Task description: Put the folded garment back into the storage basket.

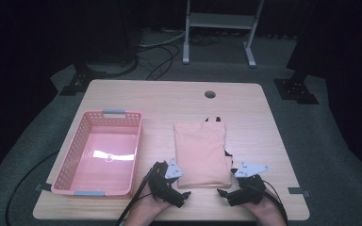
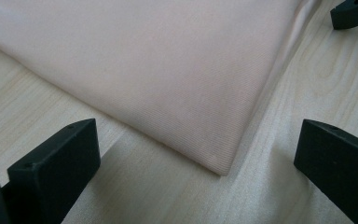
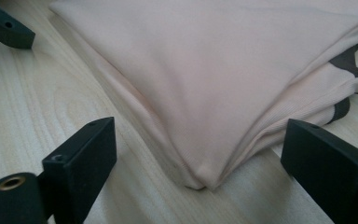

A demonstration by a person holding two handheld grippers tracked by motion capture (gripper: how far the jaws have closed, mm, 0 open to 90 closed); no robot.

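Observation:
A folded peach garment [image 1: 201, 150] with dark trim lies flat on the wooden table [image 1: 264, 122], right of middle. My left gripper [image 1: 183, 197] sits low at its near left corner, jaws open. In the left gripper view that corner of the garment [image 2: 168, 70] lies between the spread jaws of the left gripper [image 2: 196, 140], touching neither. My right gripper [image 1: 222, 193] is at the near right corner, also open. The layered corner of the garment [image 3: 223, 70] points in between the jaws of the right gripper [image 3: 200, 140], with gaps on both sides.
A pink plastic basket [image 1: 122, 114] with nothing in it stands on the left half of the table. A cable hole [image 1: 210, 94] is near the far edge. Beyond the table are a metal stand [image 1: 219, 21] and loose cables on the floor.

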